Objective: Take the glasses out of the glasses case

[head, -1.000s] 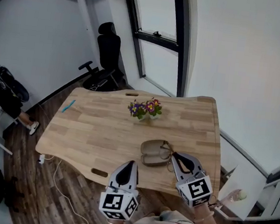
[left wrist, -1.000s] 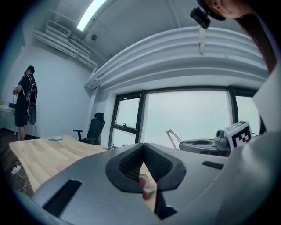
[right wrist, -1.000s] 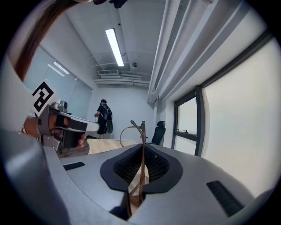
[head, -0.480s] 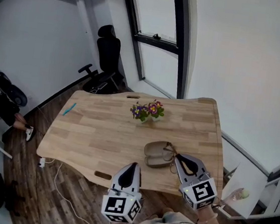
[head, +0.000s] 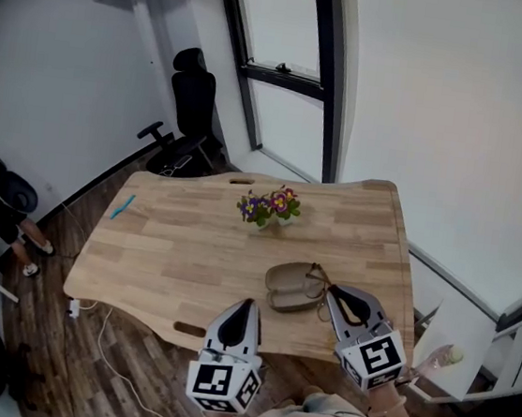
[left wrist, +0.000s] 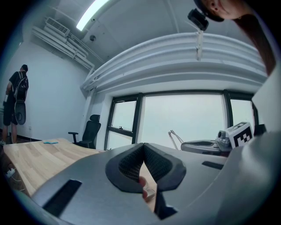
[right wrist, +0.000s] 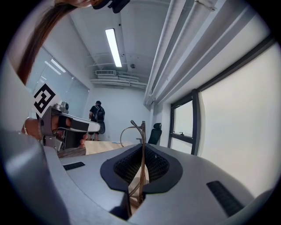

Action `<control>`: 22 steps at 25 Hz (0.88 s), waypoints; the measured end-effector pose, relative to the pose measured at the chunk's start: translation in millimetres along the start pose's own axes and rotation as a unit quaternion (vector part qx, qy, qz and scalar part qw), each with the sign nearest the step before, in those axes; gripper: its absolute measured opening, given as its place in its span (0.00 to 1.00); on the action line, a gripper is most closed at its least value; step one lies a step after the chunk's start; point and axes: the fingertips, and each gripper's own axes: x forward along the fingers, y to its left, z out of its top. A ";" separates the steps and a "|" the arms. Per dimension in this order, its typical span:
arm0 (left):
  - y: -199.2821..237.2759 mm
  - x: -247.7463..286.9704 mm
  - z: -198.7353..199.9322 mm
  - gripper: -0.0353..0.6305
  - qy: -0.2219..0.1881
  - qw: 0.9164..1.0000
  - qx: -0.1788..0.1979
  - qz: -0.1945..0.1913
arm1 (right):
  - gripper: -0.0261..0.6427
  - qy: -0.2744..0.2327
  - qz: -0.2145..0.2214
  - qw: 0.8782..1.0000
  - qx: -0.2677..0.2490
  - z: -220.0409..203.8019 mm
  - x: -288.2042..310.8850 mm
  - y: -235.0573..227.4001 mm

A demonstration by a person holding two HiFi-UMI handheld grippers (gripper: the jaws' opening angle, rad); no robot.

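Jaws of right gripper (head: 331,294) pinching thin-rimmed glasses (right wrist: 142,136), left gripper (head: 244,304) jaws together, rounded tan case (head: 287,285) open

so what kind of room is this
Probably an office or meeting room: a big wooden table with a cable slot, a black swivel office chair by tall dark-framed windows, and plain white walls. A small pot of flowers is the only decoration.

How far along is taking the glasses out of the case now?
Done: the tan oval glasses case lies open on the wooden table. In hand: the right gripper is shut on the thin-framed glasses at the case's edge. Left: carry them clear. The left gripper is shut, empty.
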 end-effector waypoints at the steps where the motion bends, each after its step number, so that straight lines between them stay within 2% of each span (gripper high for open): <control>1: 0.0 0.5 0.4 0.06 0.000 1.000 0.000 -0.001 | 0.06 -0.001 0.000 1.000 -0.001 -0.1 -0.2 -0.2; 22: -16.1 9.7 -4.6 0.05 0.002 1.000 -0.003 -0.016 | 0.06 0.004 -0.017 1.000 -0.012 -2.6 -19.0 -12.8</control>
